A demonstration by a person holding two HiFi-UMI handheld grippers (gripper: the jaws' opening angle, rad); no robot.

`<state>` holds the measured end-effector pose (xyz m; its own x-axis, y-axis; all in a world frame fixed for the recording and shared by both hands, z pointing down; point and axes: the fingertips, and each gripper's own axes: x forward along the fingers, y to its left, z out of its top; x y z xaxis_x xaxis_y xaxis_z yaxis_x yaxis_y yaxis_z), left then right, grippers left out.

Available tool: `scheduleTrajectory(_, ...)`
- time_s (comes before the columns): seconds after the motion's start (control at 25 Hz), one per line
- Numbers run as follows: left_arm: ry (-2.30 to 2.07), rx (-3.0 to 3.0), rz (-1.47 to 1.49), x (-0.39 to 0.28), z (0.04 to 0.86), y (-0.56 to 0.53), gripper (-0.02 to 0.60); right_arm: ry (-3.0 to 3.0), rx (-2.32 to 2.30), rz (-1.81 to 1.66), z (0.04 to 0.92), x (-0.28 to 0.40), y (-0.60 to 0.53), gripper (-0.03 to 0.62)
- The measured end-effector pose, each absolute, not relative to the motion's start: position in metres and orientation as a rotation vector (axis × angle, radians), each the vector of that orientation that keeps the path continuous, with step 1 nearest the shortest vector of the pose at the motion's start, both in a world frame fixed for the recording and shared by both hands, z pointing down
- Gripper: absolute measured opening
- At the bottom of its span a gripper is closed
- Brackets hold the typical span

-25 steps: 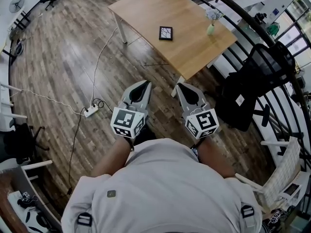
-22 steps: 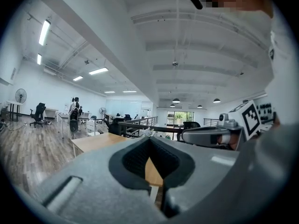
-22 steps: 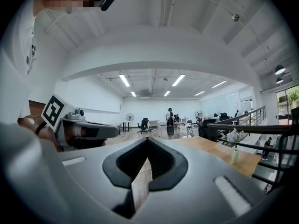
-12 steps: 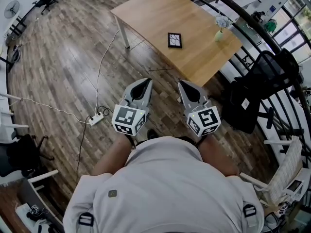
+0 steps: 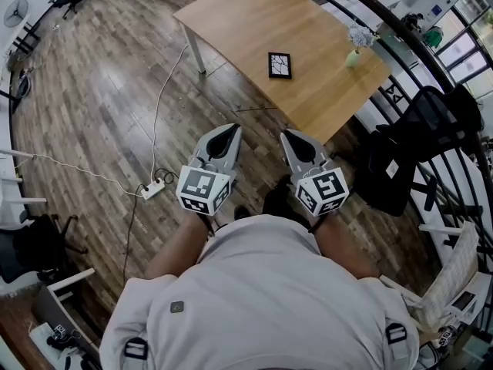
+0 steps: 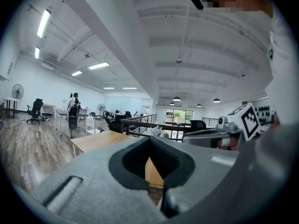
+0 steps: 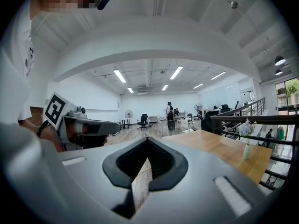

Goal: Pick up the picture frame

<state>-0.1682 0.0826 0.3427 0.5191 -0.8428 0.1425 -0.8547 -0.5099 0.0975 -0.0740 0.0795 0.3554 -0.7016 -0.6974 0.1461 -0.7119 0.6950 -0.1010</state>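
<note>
A small black picture frame (image 5: 280, 65) lies flat on the wooden table (image 5: 246, 21) in the head view, towards its near right side. My left gripper (image 5: 229, 132) and right gripper (image 5: 288, 136) are held side by side over the floor, short of the table's near corner. Both are shut with nothing in them. The left gripper view shows its shut jaws (image 6: 150, 141) in front of the table top (image 6: 96, 141). Along the right gripper's shut jaws (image 7: 148, 141) I see the table (image 7: 219, 150); the frame is hidden there.
A small vase with flowers (image 5: 356, 46) stands at the table's right edge, also seen as a vase (image 7: 246, 146) in the right gripper view. A black railing (image 5: 420, 60) and a black chair (image 5: 416, 145) are at the right. A white cable and power strip (image 5: 153, 189) lie on the floor at left.
I have walked closer to the table: it and the picture frame have shifted right and nearer in the head view. Both grippers stay shut and side by side.
</note>
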Motion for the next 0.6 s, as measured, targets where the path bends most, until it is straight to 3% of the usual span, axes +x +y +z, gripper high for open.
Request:
scheduleTrajectory(0.28, -1.518, 2.584, 0.151, -0.143, 0.342, 0.020, 0.003, -2.852, 1.103, 0.229, 0.356, -0.050, 0.008, 0.009)
scheduleTrajectory(0.6, -1.523, 2.562, 0.166, -0.077, 0.348, -0.062, 0.003, -2.853, 1.098, 0.241, 0.354, 0.023, -0.075, 0.009)
